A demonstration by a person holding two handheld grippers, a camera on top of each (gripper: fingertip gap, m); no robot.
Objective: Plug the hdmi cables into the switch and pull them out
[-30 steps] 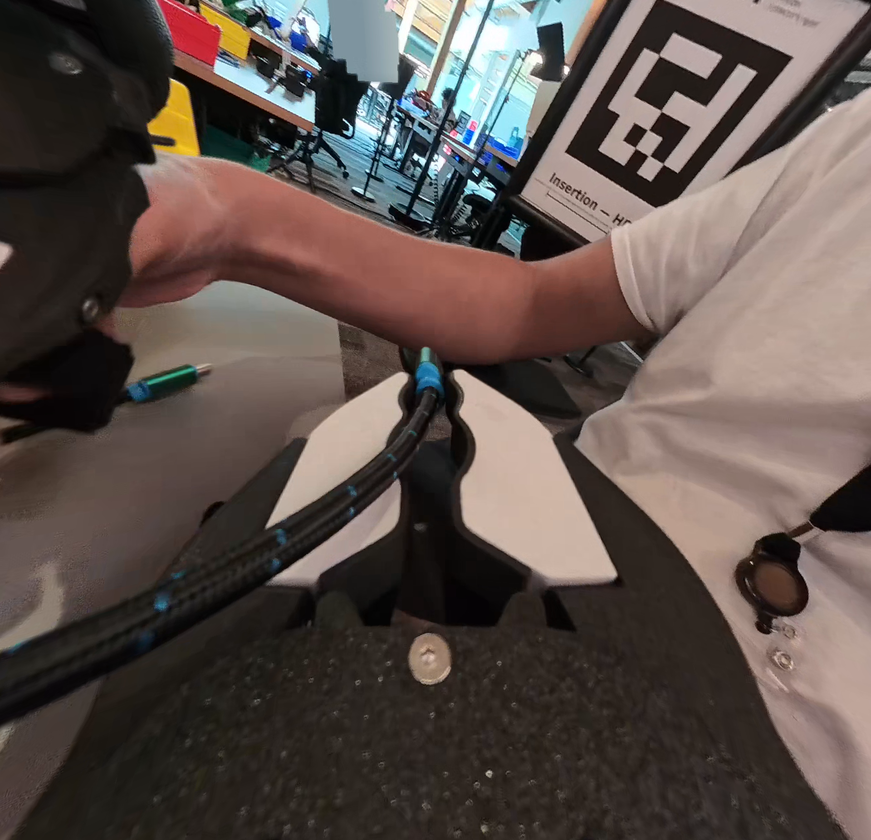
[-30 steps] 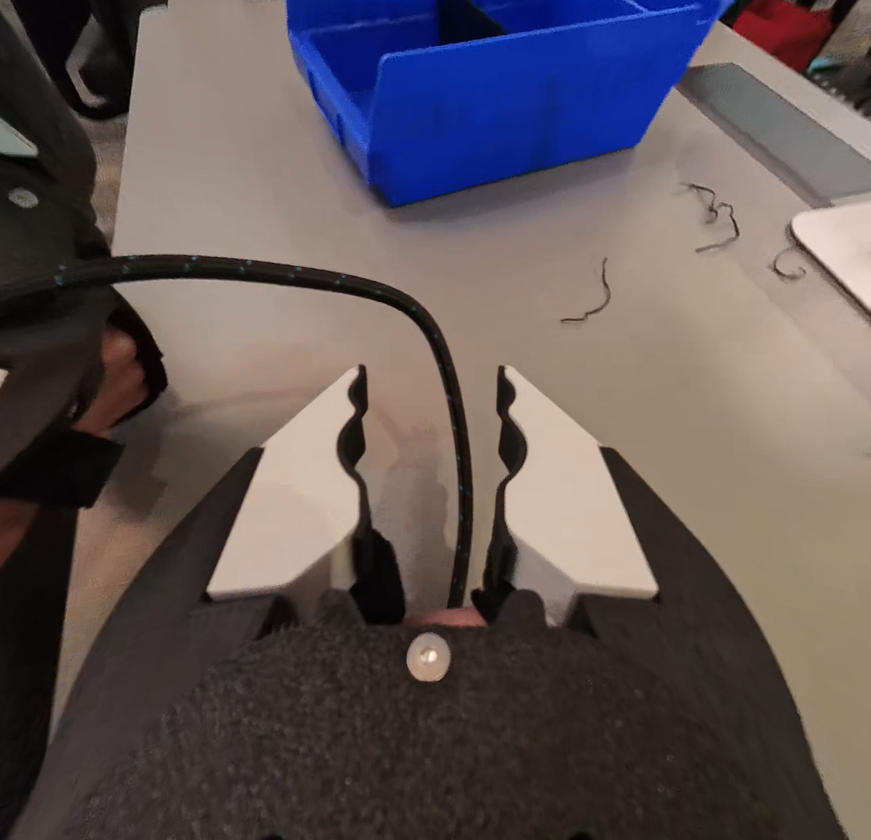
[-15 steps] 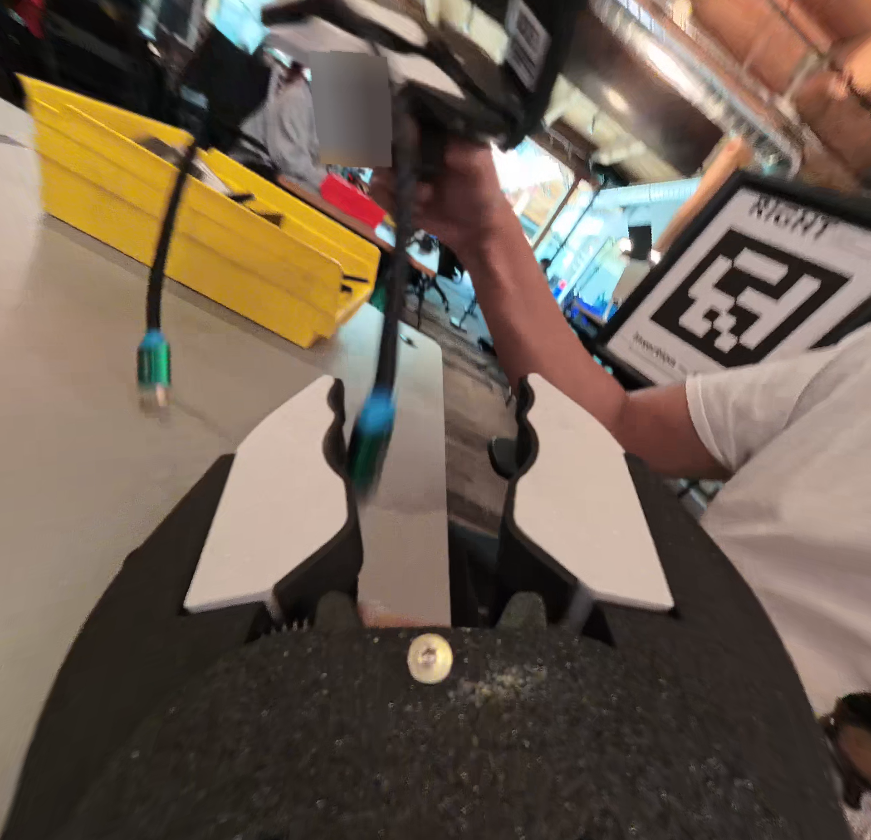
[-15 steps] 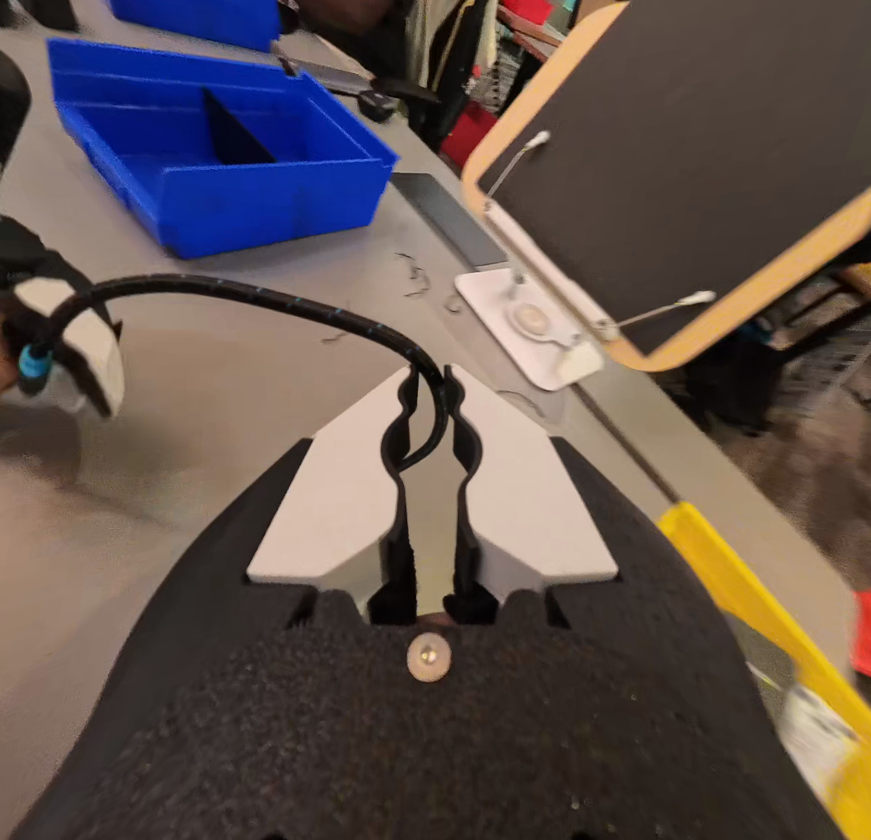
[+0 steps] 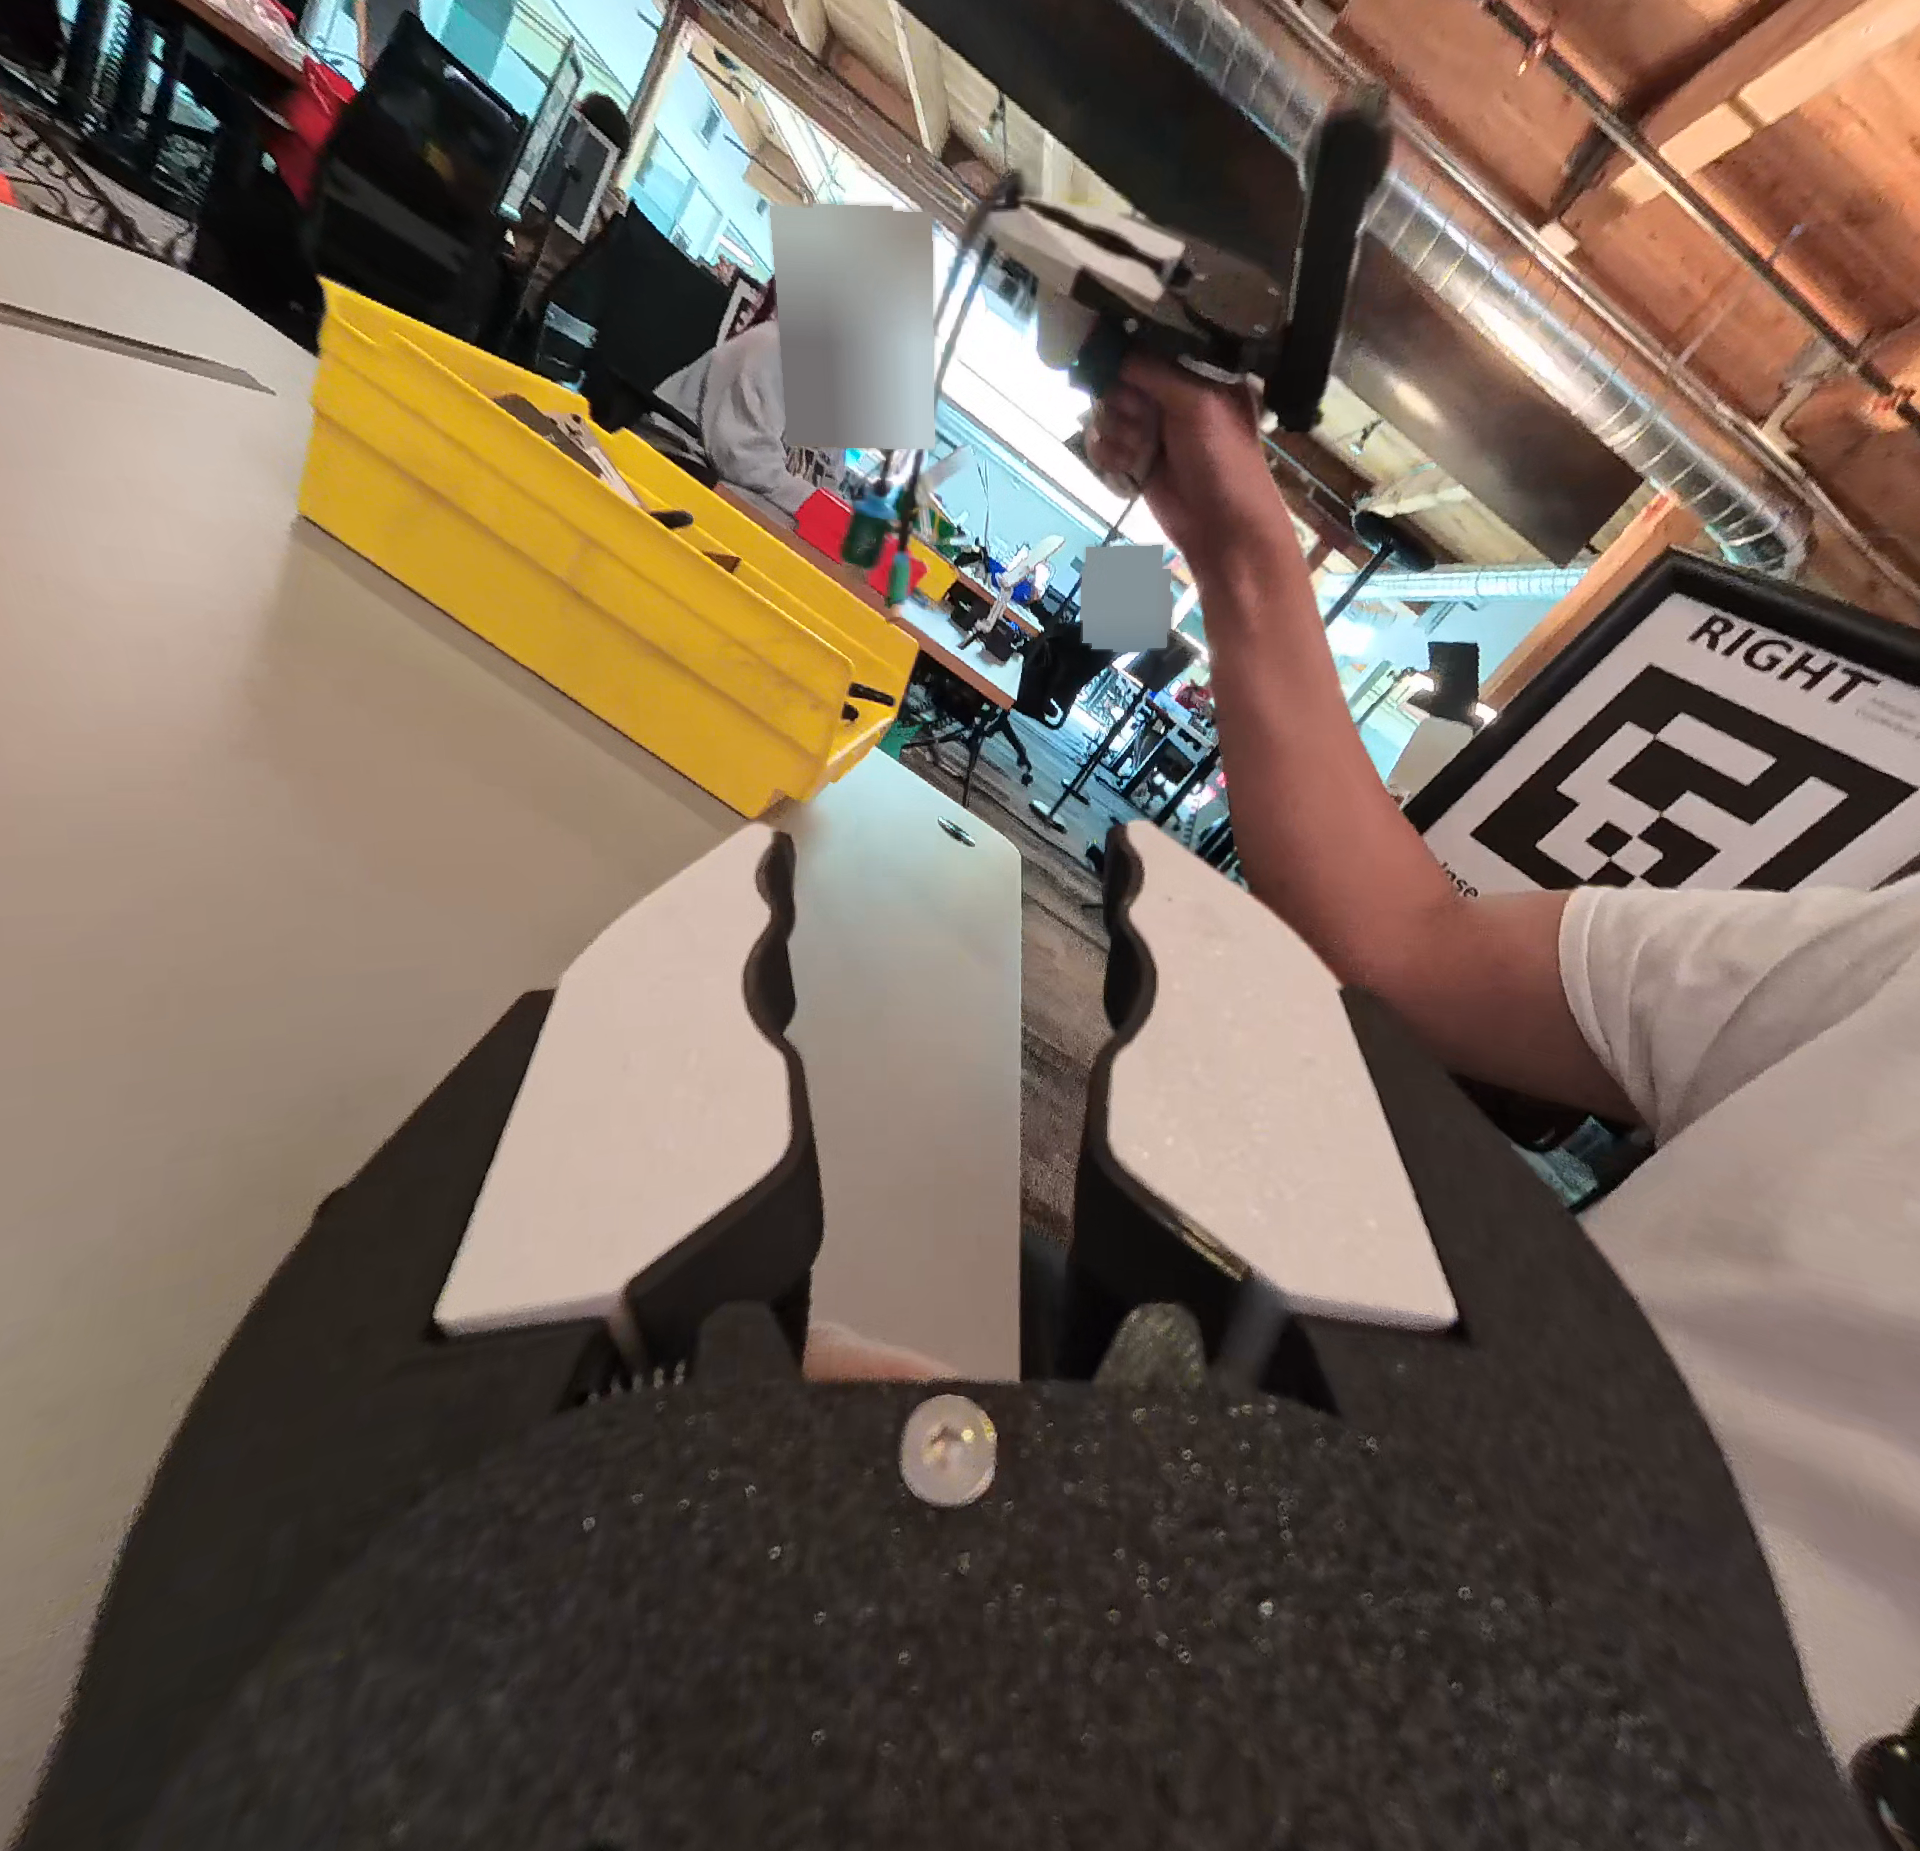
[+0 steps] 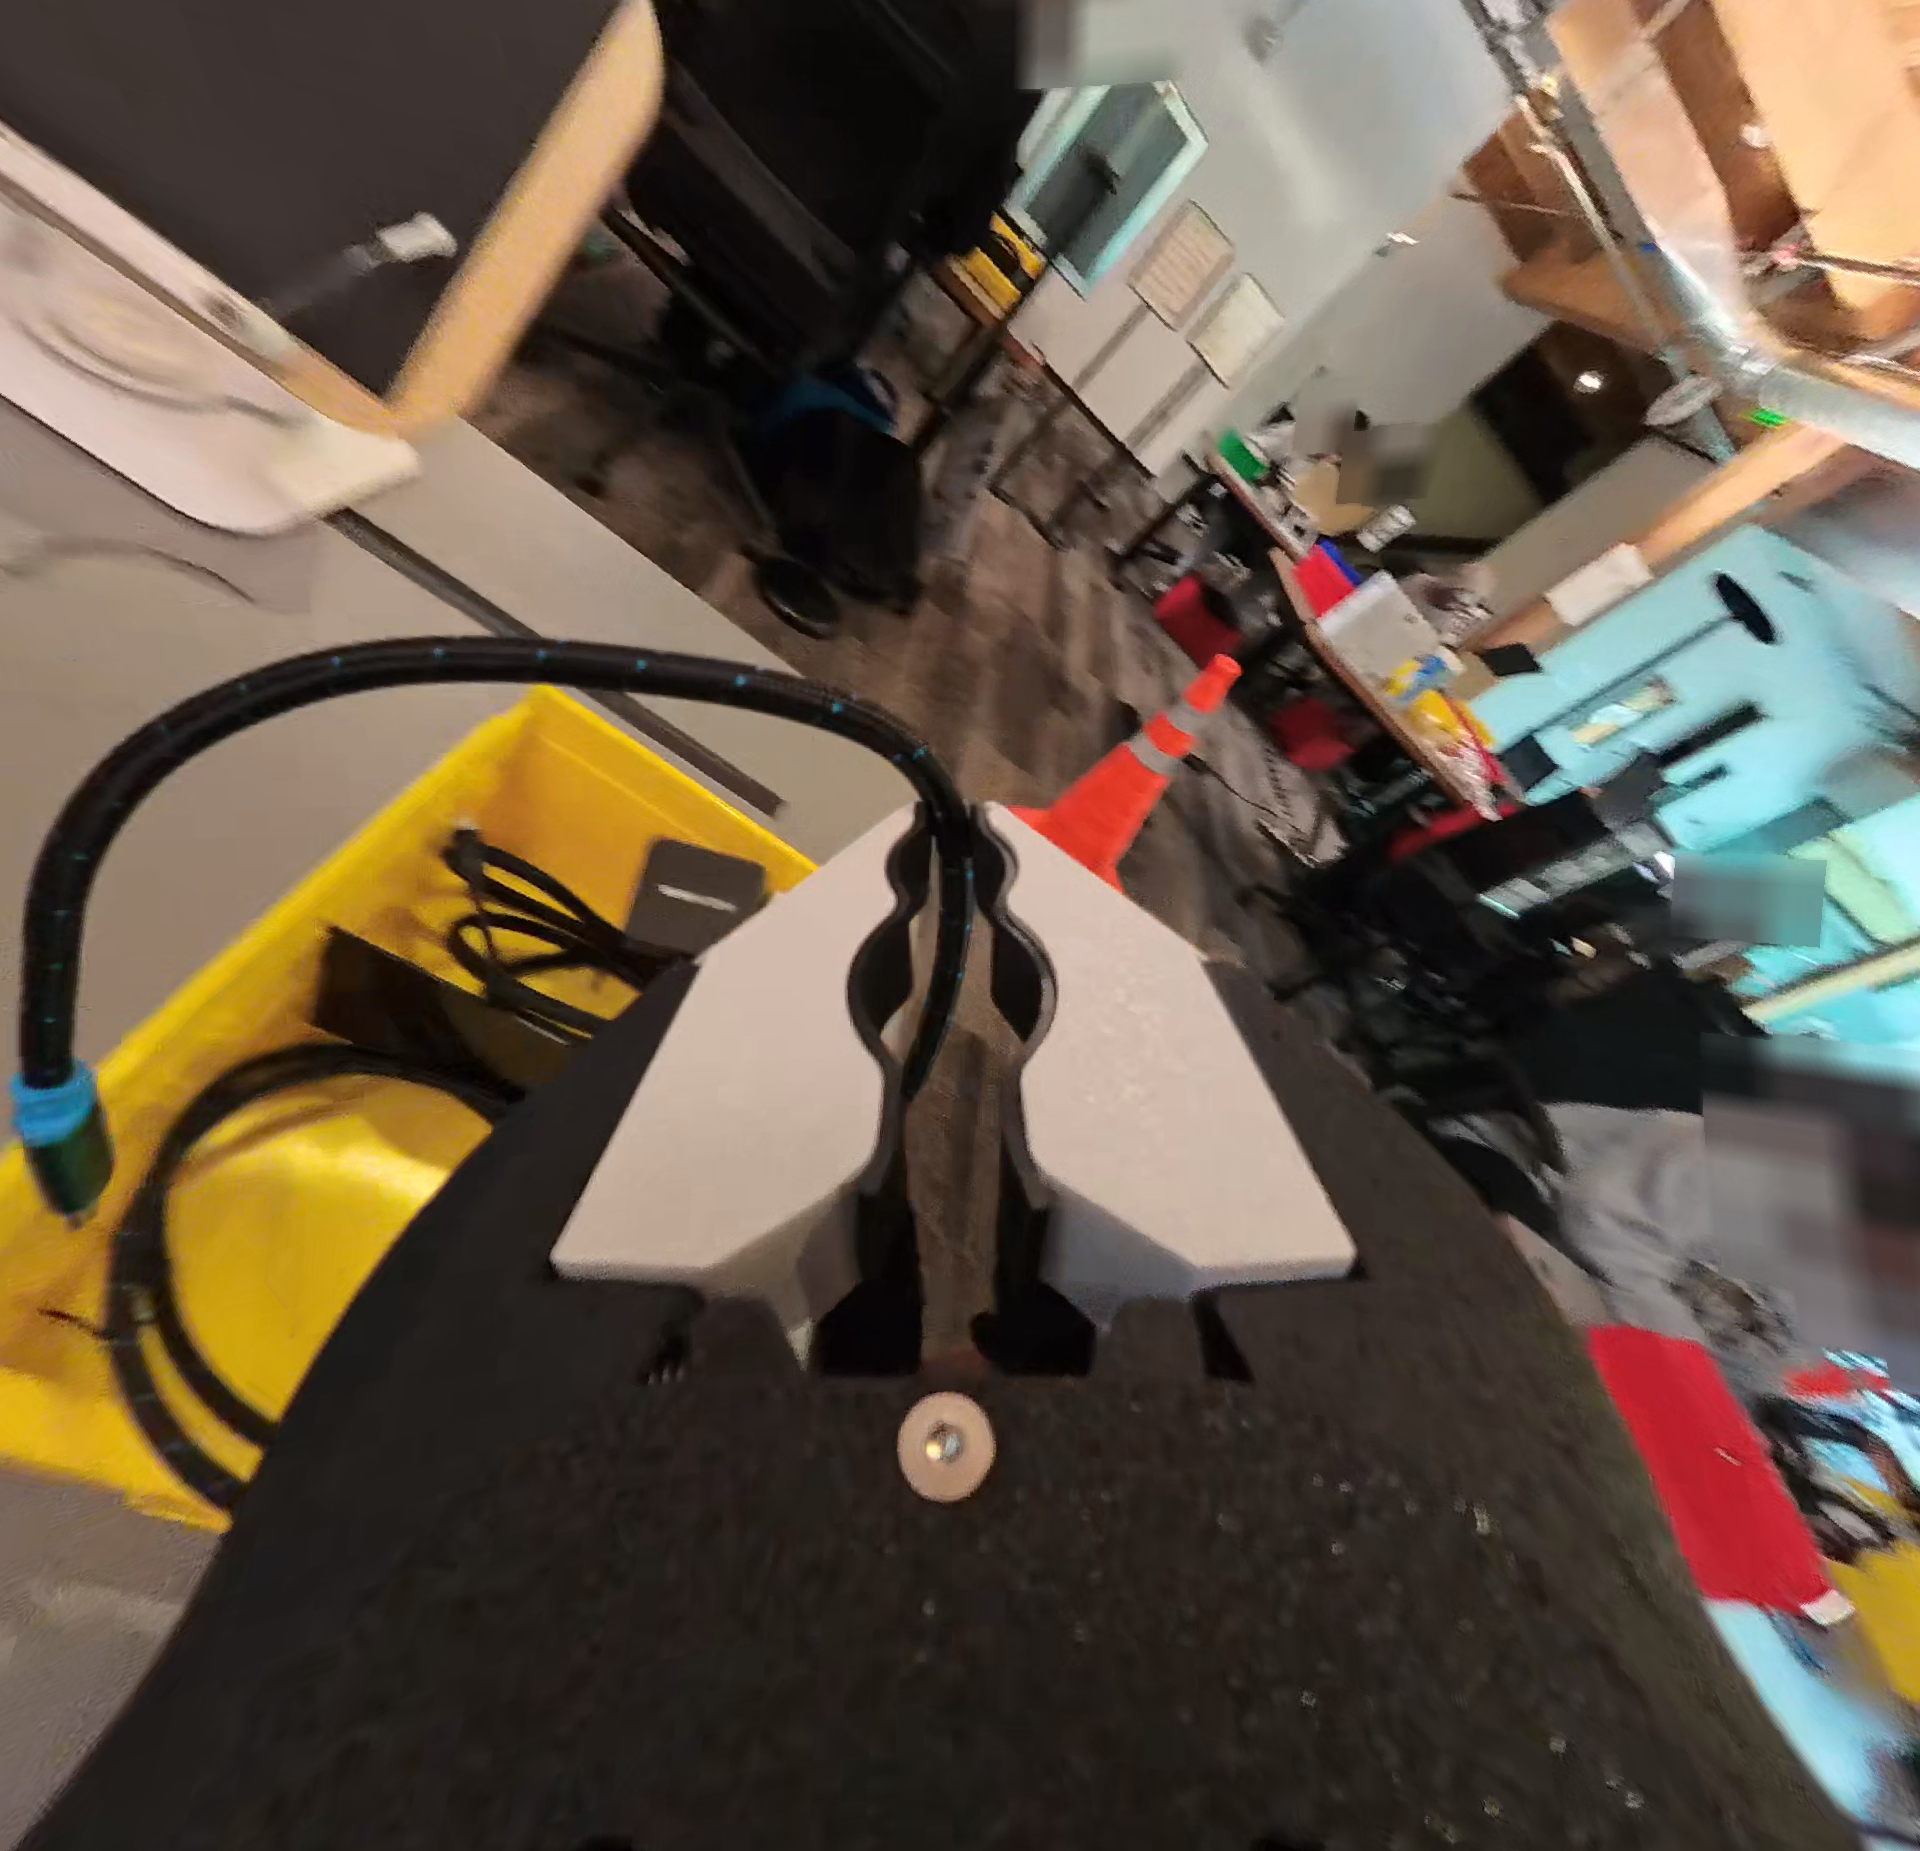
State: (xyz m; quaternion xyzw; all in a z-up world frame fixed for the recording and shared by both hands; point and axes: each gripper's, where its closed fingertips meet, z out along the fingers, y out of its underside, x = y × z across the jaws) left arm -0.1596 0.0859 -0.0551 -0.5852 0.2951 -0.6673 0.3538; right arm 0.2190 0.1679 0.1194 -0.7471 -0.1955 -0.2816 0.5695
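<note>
Right wrist view: the right gripper (image 6: pixel 948 837) is clamped on the cable (image 6: pixel 436 663) near its fingertips. The braided black cable, flecked with blue, passes between the two white fingers (image 6: pixel 758 1105), rises out of the tips, arches over to the left and hangs down free. Its end carries a blue collar and a green plug (image 6: pixel 64 1147), which dangles in the air over the near edge of the yellow bin (image 6: pixel 343 897). The bin sits on the grey table (image 6: pixel 135 679). Inside it lie coiled black cables (image 6: pixel 166 1271) and a flat black box (image 6: pixel 694 892); whether that box is the switch cannot be told. An orange cone (image 6: pixel 1138 778) stands on the floor beyond the fingertips. The background is blurred.

Left wrist view: the left gripper (image 5: pixel 940 845) has its fingers well apart with nothing between them; only table (image 5: pixel 208 866) shows through the gap. It points low across the table toward the yellow bin (image 5: pixel 582 596). The right gripper (image 5: pixel 1049 232) is held high above the bin in the person's hand (image 5: pixel 1174 440), arm raised. The cable hangs from it, its green plug (image 5: pixel 864 534) suspended above the far end of the bin, touching nothing. A framed black-and-white marker board (image 5: pixel 1683 773) stands at right behind the arm
</note>
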